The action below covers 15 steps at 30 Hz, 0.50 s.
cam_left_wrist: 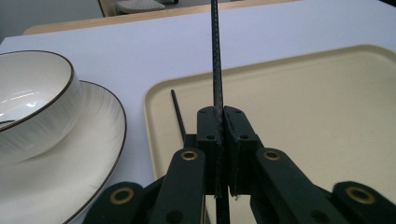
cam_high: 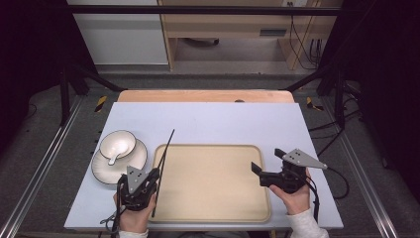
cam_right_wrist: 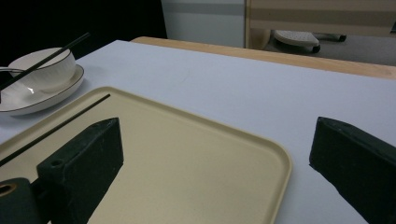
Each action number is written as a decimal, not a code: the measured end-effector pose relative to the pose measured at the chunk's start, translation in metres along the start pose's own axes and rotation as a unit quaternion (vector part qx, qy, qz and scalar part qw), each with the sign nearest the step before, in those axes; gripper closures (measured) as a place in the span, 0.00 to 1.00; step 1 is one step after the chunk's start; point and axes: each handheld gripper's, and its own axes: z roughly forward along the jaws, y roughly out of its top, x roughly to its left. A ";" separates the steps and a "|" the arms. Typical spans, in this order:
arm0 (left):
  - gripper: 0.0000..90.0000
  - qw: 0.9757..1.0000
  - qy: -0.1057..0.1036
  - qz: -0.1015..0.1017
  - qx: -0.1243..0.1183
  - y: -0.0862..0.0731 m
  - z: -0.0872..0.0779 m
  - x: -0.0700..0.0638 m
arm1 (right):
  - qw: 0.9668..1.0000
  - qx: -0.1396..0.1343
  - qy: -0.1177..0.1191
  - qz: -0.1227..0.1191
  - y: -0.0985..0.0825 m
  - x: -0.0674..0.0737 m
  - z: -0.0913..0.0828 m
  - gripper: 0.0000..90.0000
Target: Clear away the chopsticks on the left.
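Clamped in the left hand-held gripper (cam_left_wrist: 220,140), one black chopstick (cam_left_wrist: 215,56) rises over the tray (cam_left_wrist: 327,116).

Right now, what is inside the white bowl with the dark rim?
The white bowl with the dark rim stands on a white plate. A white spoon leans in it, its handle over the rim. Otherwise the visible inside looks empty; the spoon covers part of it.

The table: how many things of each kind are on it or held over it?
Chopsticks: 2, one held in the left tool, one lying in the tray
Tray: 1
Plate: 1
Bowl: 1
Spoon: 1
Total: 6
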 end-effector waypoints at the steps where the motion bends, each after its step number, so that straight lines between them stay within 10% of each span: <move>1: 0.95 1.000 0.002 -0.003 -0.001 0.000 0.000 -0.001 | 1.000 -0.001 0.000 -0.001 0.000 0.000 0.000 0.03; 15: 0.95 0.999 0.019 -0.038 -0.016 -0.019 0.001 -0.010 | 1.000 0.003 0.001 0.001 -0.001 0.001 0.002 0.03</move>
